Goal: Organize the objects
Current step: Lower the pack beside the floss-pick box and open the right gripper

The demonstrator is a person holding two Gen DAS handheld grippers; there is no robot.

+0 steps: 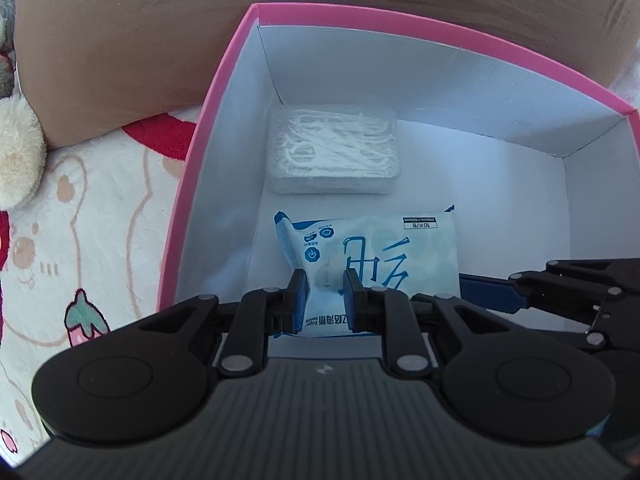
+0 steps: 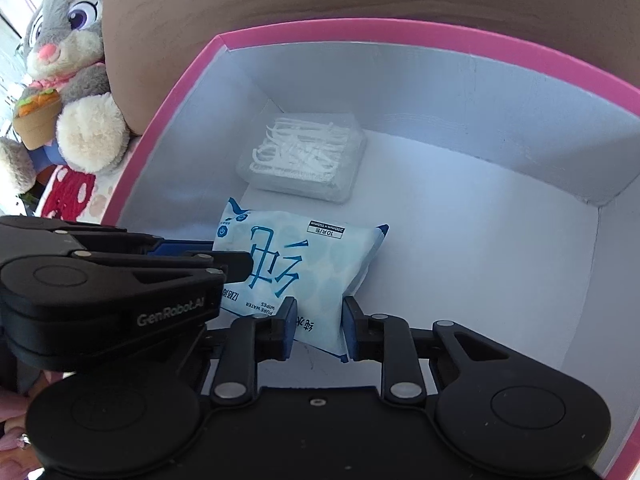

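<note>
Only the right wrist view showed a grey plush rabbit (image 2: pixel 68 52) beside the pink-rimmed box (image 1: pixel 224 80); the left wrist view showed a cartoon-print blanket (image 1: pixel 92 216) under it. Inside the white-lined box lay a clear case of floss picks (image 1: pixel 334 150) in the far corner, the wet-wipe pack (image 1: pixel 372 256) just before it. Both the left gripper (image 1: pixel 325 286) and the right gripper (image 2: pixel 318 316) were clamped on the pack's near edge. A tan headboard (image 1: pixel 160 32) rose behind.

"PURE WATER WIPES" on the wipes pack (image 2: pixel 296 264); "GenRobot.AI" on the left gripper (image 2: pixel 236 258).
</note>
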